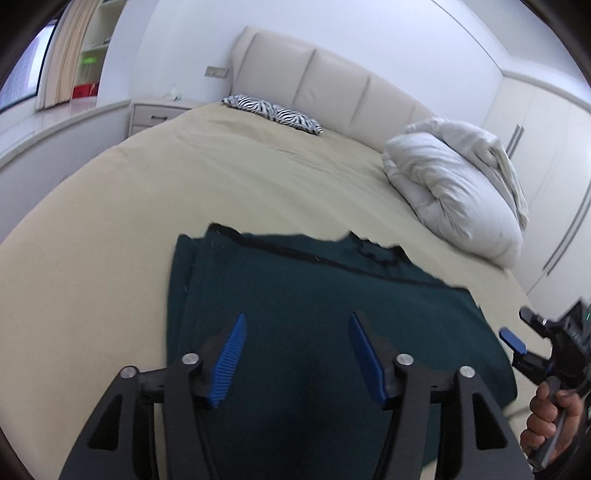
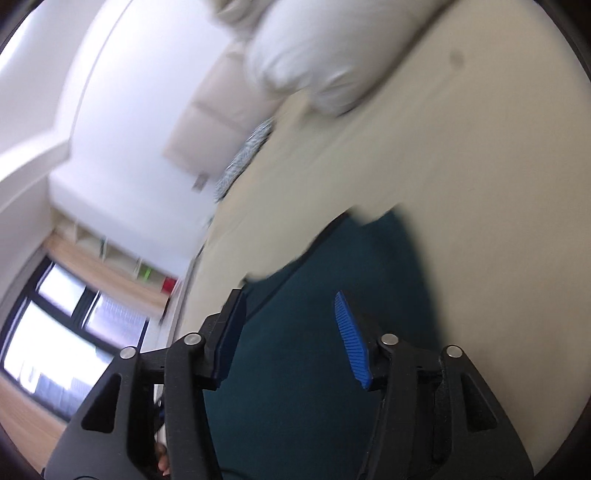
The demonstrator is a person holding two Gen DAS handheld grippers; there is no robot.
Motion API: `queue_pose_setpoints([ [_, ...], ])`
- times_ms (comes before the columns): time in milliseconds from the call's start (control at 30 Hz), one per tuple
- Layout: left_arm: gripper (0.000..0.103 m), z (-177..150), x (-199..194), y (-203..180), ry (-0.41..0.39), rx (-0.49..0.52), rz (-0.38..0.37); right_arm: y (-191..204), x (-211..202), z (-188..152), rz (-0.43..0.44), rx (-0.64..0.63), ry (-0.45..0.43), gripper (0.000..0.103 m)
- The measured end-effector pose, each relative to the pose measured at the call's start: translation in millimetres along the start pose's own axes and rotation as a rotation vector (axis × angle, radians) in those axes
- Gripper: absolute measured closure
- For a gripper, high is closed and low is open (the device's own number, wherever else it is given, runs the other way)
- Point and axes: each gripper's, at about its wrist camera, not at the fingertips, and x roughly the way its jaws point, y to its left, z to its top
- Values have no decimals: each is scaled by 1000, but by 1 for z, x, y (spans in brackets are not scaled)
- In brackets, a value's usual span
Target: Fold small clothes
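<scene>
- Garment: dark teal, plain, with a black strip along its far edge.
- Bed cover: pale beige, plain.
- Headboard: cream, plain, panelled.
- Small cushion: black-and-white zebra stripes.
- Bundled duvet: white, plain.
- Left gripper: black frame, blue ribbed pads, silver pivot pins.
- Right gripper: black frame, blue ribbed pads, silver pivot pins.
- Walls: white.
- Shelf unit: white, holding one red and one bright green item.
- Curtain: light tan.
</scene>
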Motion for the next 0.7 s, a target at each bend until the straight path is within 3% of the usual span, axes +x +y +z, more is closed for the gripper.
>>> queue_pose_setpoints([
  [100, 41, -18, 7, -1, 62, 60, 79, 56, 40, -59, 122, -116, 192, 48],
  [167, 48, -22, 9, 15, 78, 8, 49, 72, 74, -93, 151, -132, 310, 48],
  [233, 52, -21, 7, 28, 89, -24, 10, 70, 104, -119, 105, -126, 403, 48],
  [300, 59, -22, 6, 34, 91, -16, -9, 56, 106, -123, 116, -85, 378, 57],
  [400, 60, -25, 5, 43, 78, -41, -48, 19, 85, -102, 133, 34, 288, 58],
  [533, 60, -25, -2, 50, 69, -93, -77, -35, 42, -68, 95, 153, 132, 62],
  [600, 61, -23, -17, 55, 66, -135, -76, -59, 13, -54, 37, 195, 47, 61],
  [633, 60, -23, -27, 58, 54, -149, -73, -67, -1, -50, 21, 211, 13, 61],
  [700, 46, -24, -52, 62, 8, -158, -19, -79, -31, -40, -33, 225, -48, 58],
])
